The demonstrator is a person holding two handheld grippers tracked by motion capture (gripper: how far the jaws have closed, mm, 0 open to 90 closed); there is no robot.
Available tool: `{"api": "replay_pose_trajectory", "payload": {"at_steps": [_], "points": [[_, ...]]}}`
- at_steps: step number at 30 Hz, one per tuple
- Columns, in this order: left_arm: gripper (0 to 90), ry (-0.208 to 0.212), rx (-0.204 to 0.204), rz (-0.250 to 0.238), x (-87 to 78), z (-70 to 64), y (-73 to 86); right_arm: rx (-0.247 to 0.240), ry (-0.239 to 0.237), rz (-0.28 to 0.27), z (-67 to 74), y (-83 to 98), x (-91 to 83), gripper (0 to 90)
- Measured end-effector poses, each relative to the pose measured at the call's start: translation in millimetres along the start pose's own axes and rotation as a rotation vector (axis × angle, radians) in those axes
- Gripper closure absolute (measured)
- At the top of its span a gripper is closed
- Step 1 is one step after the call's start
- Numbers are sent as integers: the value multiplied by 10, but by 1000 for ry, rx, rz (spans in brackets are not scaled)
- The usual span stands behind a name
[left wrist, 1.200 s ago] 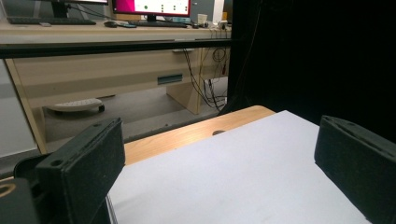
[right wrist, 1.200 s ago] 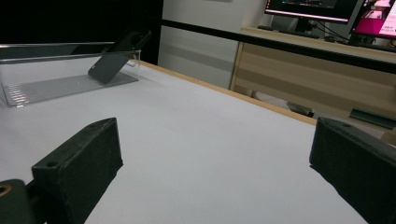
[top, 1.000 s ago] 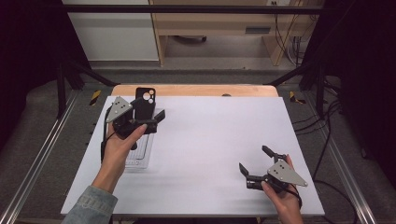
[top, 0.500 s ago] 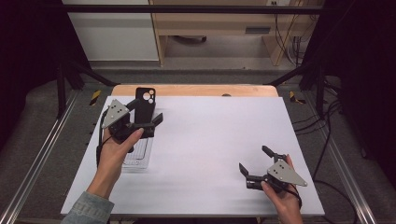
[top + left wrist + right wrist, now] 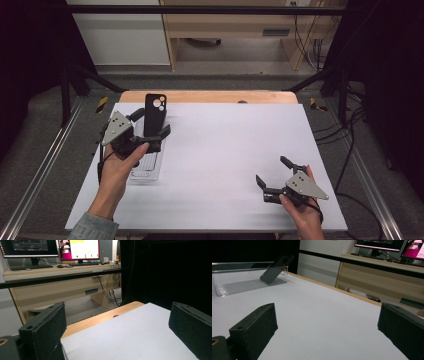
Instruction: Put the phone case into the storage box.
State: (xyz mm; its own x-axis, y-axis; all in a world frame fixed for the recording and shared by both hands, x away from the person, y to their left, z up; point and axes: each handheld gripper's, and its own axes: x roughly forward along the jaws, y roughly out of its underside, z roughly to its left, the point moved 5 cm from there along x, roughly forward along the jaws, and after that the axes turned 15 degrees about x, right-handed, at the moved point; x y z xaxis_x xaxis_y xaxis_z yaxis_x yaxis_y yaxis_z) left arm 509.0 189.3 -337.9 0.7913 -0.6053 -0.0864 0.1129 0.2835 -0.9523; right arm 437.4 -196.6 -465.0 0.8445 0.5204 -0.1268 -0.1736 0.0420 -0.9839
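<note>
Phone case [image 5: 154, 114], black, leans propped in the clear tray [image 5: 146, 167] at upper left of the high view, I think against its far wall. My left gripper [image 5: 150, 131] hangs just beside it, jaws spread, empty. Right gripper [image 5: 272, 172] sits lower right, jaws apart, on the white sheet [image 5: 225, 150].

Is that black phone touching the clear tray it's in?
Touching. In the right gripper view the phone stands tilted in the clear tray, its lower end on the tray floor and its top against the end wall.
</note>
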Motion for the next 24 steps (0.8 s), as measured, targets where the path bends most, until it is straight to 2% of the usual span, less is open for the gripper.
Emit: {"api": "replay_pose_trajectory", "payload": {"at_steps": [3,8,10,24], "points": [[11,3,6,0,-30,-19,0,7,-4,-2,-5,1,0,28],[10,-4,41,-9,-89,-44,-3,3,-1,0,-5,4,2,28],[8,-2,25,-7,-116,-52,6,2,0,1,-6,6,2,27],[5,-30,17,-17,-344,52,78,8,0,7,-12,23,14,27]]}}
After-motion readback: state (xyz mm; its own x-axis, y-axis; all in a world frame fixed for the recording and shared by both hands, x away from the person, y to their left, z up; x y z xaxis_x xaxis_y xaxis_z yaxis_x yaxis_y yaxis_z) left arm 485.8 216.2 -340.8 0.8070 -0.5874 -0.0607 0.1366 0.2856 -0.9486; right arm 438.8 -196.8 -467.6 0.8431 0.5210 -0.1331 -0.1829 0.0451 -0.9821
